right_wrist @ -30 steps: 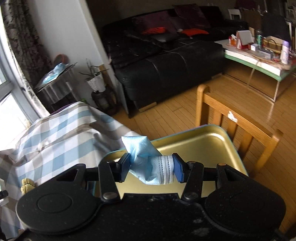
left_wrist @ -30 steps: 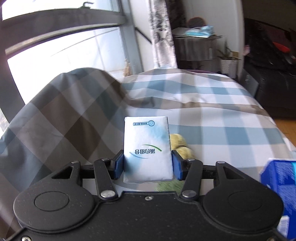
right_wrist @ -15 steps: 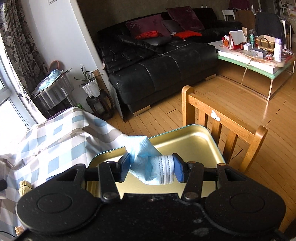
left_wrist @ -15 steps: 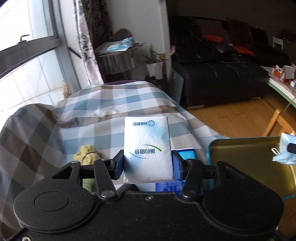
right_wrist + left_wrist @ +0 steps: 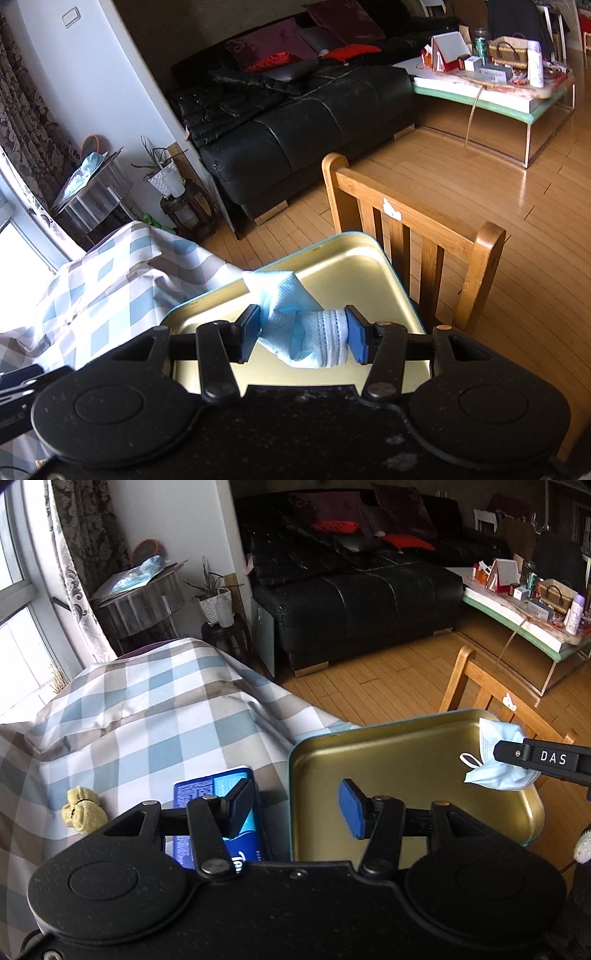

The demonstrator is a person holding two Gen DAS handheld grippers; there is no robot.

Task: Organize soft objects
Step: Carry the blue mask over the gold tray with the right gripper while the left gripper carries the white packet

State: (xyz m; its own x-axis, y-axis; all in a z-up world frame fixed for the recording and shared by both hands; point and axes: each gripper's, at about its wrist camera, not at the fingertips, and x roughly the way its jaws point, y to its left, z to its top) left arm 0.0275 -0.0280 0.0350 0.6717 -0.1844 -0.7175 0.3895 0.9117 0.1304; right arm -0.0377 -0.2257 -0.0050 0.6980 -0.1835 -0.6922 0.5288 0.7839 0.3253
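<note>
My left gripper (image 5: pixel 295 801) hovers over the near-left rim of the gold tray (image 5: pixel 388 753); its jaws stand apart with nothing between them. No white tissue pack shows in either view. A blue tissue pack (image 5: pixel 214 786) lies on the chequered cloth (image 5: pixel 147 709) just left of the tray, partly hidden by my left finger. A yellow-green plush toy (image 5: pixel 81 808) sits further left. My right gripper (image 5: pixel 303 336) is shut on a crumpled light-blue face mask (image 5: pixel 295 321) above the tray (image 5: pixel 351 266). The left wrist view shows that mask (image 5: pixel 495 771) hanging over the tray's right side.
A wooden chair (image 5: pixel 424 229) stands right behind the tray. Beyond it are wooden floor, a black sofa (image 5: pixel 351 602) and a cluttered low table (image 5: pixel 498 88). A potted plant on a stool (image 5: pixel 218 609) and a side table stand by the window.
The left wrist view swung right, from the window side to the tray. The white tissue pack that sat between the left fingers is gone from them. The right gripper shifted slightly, still holding the mask.
</note>
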